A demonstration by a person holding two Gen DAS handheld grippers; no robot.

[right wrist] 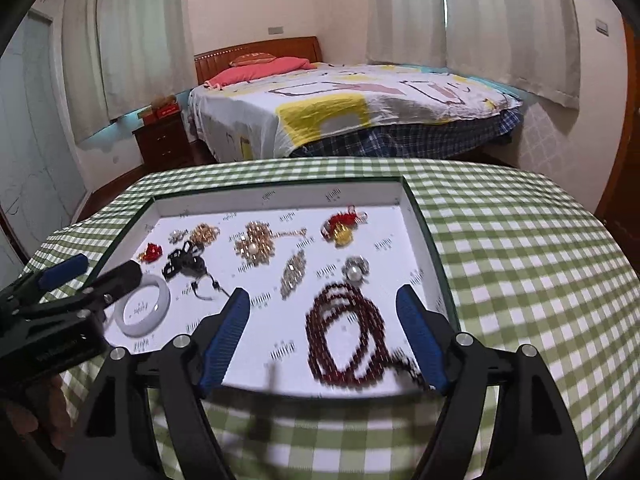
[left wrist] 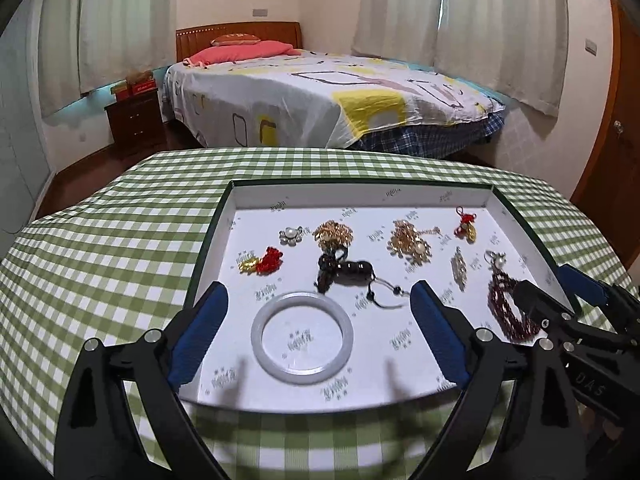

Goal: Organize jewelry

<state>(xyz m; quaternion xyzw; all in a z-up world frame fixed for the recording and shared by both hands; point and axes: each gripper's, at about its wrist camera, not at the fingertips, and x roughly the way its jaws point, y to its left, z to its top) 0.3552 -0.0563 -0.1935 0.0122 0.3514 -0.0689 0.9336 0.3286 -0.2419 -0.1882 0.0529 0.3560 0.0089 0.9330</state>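
Note:
A shallow white tray (left wrist: 240, 200) (right wrist: 416, 216) with a dark green rim lies on the green checked tablecloth and holds several pieces of jewelry. A pale jade bangle (left wrist: 302, 337) (right wrist: 144, 310) lies flat near the tray's front. My left gripper (left wrist: 318, 304) is open and empty, its blue pads either side of the bangle and above it. A dark red bead necklace (right wrist: 346, 340) (left wrist: 508, 312) lies coiled at the tray's right front. My right gripper (right wrist: 322, 308) is open and empty, its pads either side of the necklace.
Also in the tray: a black bead cord (left wrist: 344, 272), gold brooches (left wrist: 410, 242), pearl brooches (left wrist: 290, 235), red-and-gold charms (left wrist: 262, 262) and a silver clip (left wrist: 459, 268). The table (left wrist: 100, 264) drops off at its far edge towards a bed (left wrist: 320, 96).

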